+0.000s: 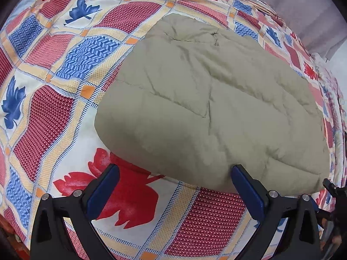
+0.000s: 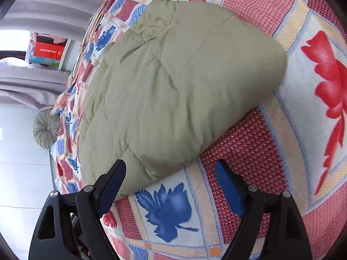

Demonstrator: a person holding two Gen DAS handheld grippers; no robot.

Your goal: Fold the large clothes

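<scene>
A bed fills both views, covered with a patchwork sheet of red and blue leaf prints, and grey curtains hang behind its far edge. In the right wrist view a round grey cushion sits on the pale floor beside the bed, and a red box stands on a shelf further back.

You hold both tools tilted steeply down over the bed. Your left tool stands wide open with nothing between its blue pads; its right finger sits at the near edge of the jacket, though I cannot tell whether it touches. Your right tool is also spread wide and grips nothing; its left finger overlaps the near corner of the jacket, while the other one hovers over the bare sheet.

The jacket, a padded olive-green one, lies folded into a thick bundle in the middle of the bed. In the left wrist view its long axis runs from the near right up toward the far left, and its rounded folded edge faces your tools.
</scene>
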